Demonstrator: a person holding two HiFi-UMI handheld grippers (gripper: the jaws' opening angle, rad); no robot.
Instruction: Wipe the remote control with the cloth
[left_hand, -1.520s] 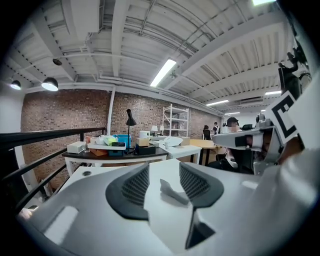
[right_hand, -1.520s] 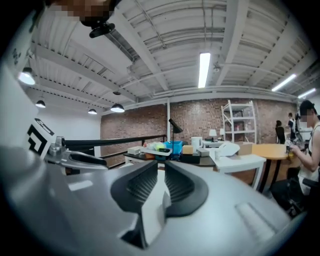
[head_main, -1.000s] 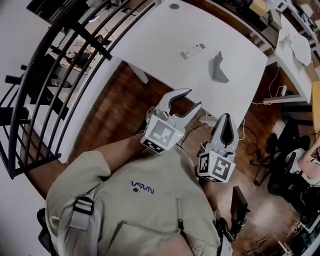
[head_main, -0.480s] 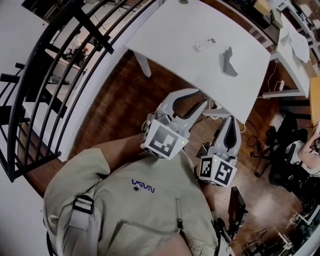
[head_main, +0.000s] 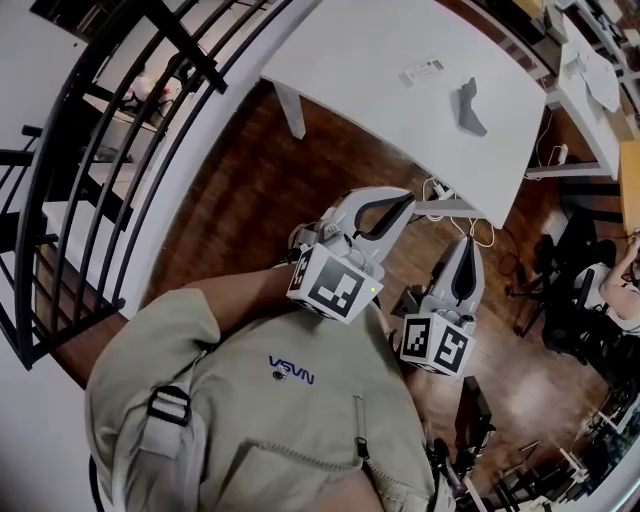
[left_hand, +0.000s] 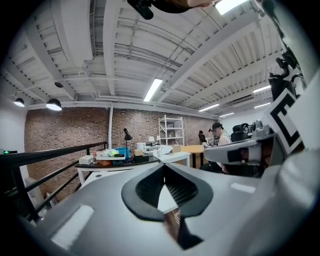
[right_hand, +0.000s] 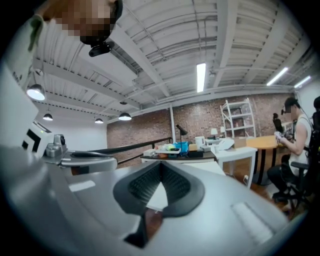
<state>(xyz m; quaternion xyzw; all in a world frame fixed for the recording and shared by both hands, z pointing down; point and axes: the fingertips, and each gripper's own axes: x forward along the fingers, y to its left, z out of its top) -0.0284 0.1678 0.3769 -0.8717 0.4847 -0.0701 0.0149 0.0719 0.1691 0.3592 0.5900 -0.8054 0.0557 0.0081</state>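
Crumpled grey cloth: laid well ahead on white bench, apparently nearer right gripper (clenched, empty); left gripper just closed, empty.

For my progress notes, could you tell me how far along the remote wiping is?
Nothing looks done yet: the cloth lies crumpled on the white table beside the remote control, untouched. In hand, nothing: the left gripper, its fingers just closed, and the right gripper are both shut and empty, short of the table. Left: picking up the cloth and wiping the remote control.
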